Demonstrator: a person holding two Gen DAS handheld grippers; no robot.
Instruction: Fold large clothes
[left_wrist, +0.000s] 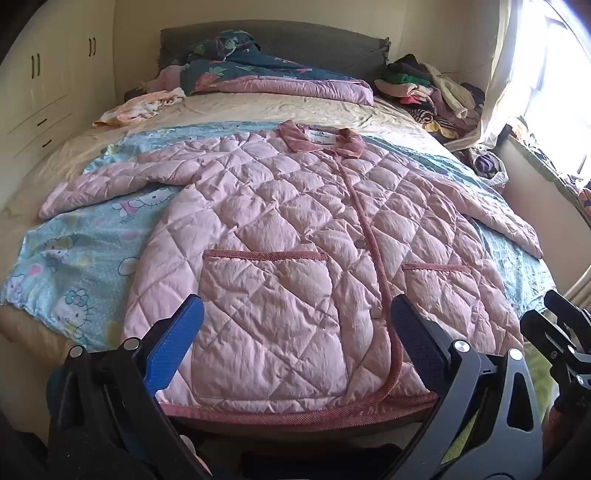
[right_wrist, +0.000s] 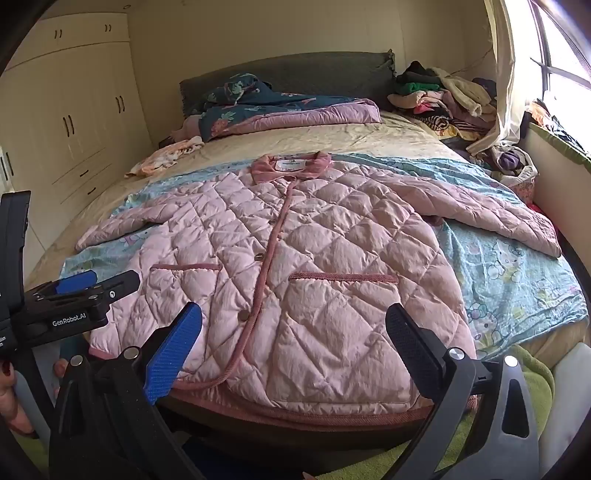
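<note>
On bed (left_wrist: 229, 110): jacket (left_wrist: 280, 229) flat, collar toward headboard; both tongs (left_wrist: 291, 343) (right_wrist: 291, 347) wide open, seemingly empty.

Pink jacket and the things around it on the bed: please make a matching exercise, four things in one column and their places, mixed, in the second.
Things:
1. pink jacket
2. cartoon sheet
3. pile of clothes
4. dark floral quilt

Places:
A. far right corner of the bed
B. by the headboard
C. directly under the jacket
D. spread flat, front up, near edge of the bed

Pairs: 1-D, 2-C, 3-A, 4-B
</note>
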